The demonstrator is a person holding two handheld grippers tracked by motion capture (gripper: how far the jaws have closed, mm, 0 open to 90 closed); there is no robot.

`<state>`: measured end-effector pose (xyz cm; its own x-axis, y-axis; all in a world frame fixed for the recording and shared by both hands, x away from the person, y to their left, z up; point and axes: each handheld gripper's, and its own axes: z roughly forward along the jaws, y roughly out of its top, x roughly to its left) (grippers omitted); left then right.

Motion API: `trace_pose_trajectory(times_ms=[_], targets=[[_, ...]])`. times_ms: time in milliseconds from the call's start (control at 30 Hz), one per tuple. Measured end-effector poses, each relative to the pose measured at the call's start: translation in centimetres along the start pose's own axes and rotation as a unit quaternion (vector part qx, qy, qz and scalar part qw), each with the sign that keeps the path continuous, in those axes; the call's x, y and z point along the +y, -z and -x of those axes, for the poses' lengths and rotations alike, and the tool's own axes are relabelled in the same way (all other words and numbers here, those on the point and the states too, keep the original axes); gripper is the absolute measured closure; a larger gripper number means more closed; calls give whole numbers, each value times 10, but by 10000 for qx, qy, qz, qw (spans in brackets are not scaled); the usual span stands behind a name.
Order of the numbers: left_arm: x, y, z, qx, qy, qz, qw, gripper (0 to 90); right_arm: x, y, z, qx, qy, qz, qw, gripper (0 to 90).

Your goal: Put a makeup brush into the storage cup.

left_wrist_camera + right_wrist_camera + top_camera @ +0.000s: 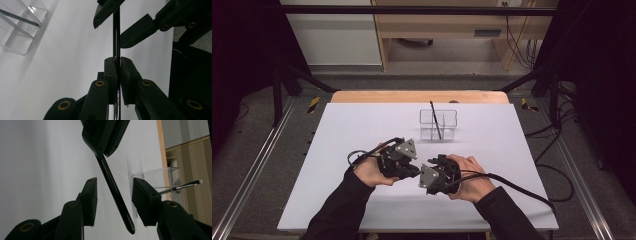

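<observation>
High view: white table, grey floor; left gripper clamps black brush handle, right gripper apart.

Slim black glossy brush handle pinched in my left gripper, rounded tip reaching between my right gripper's parted jaws, untouched.

Your right gripper stands open around a black stick that the left gripper grips, beside a clear box holding, probably, a brush.
</observation>
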<state>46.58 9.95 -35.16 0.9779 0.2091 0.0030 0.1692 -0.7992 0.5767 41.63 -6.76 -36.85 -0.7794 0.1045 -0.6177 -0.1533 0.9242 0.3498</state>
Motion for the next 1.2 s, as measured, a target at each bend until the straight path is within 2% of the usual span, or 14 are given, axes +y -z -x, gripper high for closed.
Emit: trace_pose_trajectory(times_ms=[167, 333, 433, 767, 1000, 1200], targets=[[2, 0, 1, -11, -18, -67, 10000, 836, 2, -1, -1, 37, 122, -101, 9999, 604], [2, 0, 1, -22, -18, -63, 10000, 836, 3, -2, -3, 123, 223, -82, 9996, 684], [2, 0, 2, -36, -17, -70, 10000, 836, 3, -4, -3, 104, 374, -82, 9992, 713], [2, 0, 2, -75, -35, -72, 9999, 836, 3, -3, -3, 150, 476, -32, 9987, 784], [1, 1, 2, -121, -113, -68, 9998, 831, 3, -3, -6, 294, 577, -61, 9979, 821], [-1, 3, 1, -56, -76, 53, 9999, 794, 2, -2, -5, 409, 494, 7, 9979, 841]])
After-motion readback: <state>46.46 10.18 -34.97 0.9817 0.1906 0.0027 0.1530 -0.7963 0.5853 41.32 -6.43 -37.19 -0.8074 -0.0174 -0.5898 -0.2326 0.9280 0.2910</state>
